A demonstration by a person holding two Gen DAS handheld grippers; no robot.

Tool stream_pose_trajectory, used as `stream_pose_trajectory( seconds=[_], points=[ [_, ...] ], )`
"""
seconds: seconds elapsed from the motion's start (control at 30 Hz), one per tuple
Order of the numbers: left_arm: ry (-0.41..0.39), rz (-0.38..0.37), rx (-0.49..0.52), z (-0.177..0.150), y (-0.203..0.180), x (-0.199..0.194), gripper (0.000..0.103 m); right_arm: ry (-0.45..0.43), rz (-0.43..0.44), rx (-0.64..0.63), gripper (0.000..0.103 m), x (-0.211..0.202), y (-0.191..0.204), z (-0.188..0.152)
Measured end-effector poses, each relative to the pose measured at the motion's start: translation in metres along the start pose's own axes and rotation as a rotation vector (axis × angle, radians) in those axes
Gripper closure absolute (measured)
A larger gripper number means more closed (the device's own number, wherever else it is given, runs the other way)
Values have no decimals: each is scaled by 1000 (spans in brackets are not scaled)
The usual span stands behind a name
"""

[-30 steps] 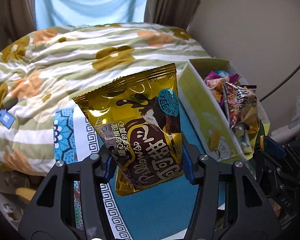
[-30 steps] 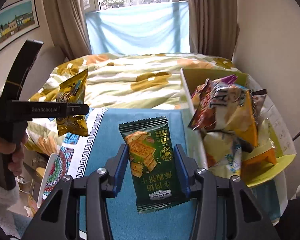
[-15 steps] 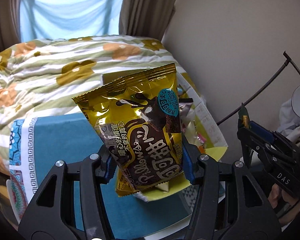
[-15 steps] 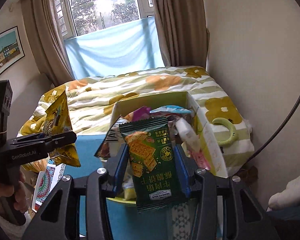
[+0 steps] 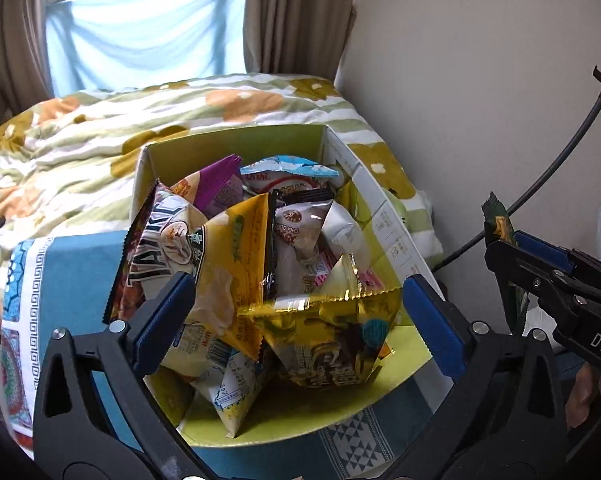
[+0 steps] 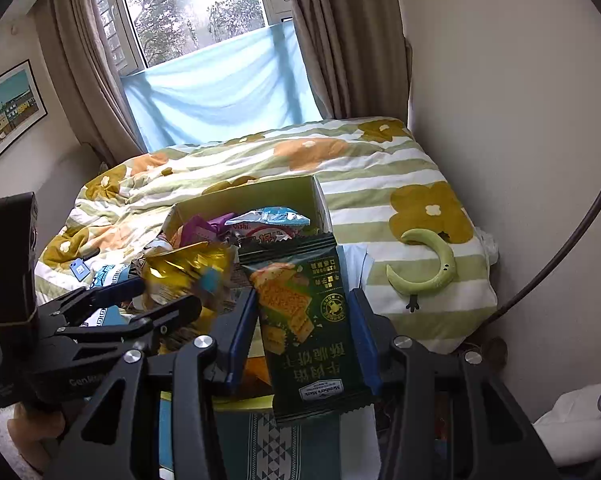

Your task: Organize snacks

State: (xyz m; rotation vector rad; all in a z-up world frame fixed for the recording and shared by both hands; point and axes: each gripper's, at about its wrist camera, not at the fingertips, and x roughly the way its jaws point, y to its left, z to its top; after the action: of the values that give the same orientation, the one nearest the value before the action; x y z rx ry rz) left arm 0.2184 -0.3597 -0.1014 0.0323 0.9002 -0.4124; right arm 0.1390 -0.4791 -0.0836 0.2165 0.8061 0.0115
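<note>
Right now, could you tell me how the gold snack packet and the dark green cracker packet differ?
The gold snack packet lies loose in the yellow-green box, free of the wide-open left gripper, whose jaws have just opened; the dark green cracker packet stands upright, clamped in the right gripper above the box. Gold is shiny and crumpled, green matte and flat. Both are sealed snack packets.
</note>
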Motion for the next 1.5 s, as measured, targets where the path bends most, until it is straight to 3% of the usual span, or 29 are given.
stream_pose_trajectory(
  seconds=[0.33, 0.5, 0.6, 0.67, 0.73, 0.8, 0.9, 1.07, 1.23, 1.5],
  points=[
    [-26, 100, -52, -9, 43, -39, 1, 19, 61, 4, 61, 12, -8, 4],
    [-64, 178, -82, -10, 64, -63, 1, 16, 119, -16, 60, 16, 6, 16],
    [-69, 187, -117, -18, 79, -72, 1, 31, 150, -21, 59, 28, 17, 19],
    [-49, 223, -130, -26, 85, -73, 1, 47, 193, -16, 51, 40, 22, 17],
    [-31, 255, -137, -39, 92, -76, 1, 62, 223, -4, 23, 50, 24, 13],
    [-19, 265, -152, -51, 100, -81, 1, 73, 199, -5, 7, 53, 26, 9],
    [-18, 268, -181, -64, 113, -92, 1, 75, 177, 8, 7, 49, 23, -1],
    [-67, 275, -158, -74, 122, -118, 1, 59, 128, -9, 7, 26, 31, -15],
    [-130, 261, -110, -78, 126, -159, 1, -30, 89, -28, 7, -16, 52, -22],
    [-261, 259, -51, -96, 143, -243, 1, -126, 26, -81, 7, -88, 120, -45]
  ],
)
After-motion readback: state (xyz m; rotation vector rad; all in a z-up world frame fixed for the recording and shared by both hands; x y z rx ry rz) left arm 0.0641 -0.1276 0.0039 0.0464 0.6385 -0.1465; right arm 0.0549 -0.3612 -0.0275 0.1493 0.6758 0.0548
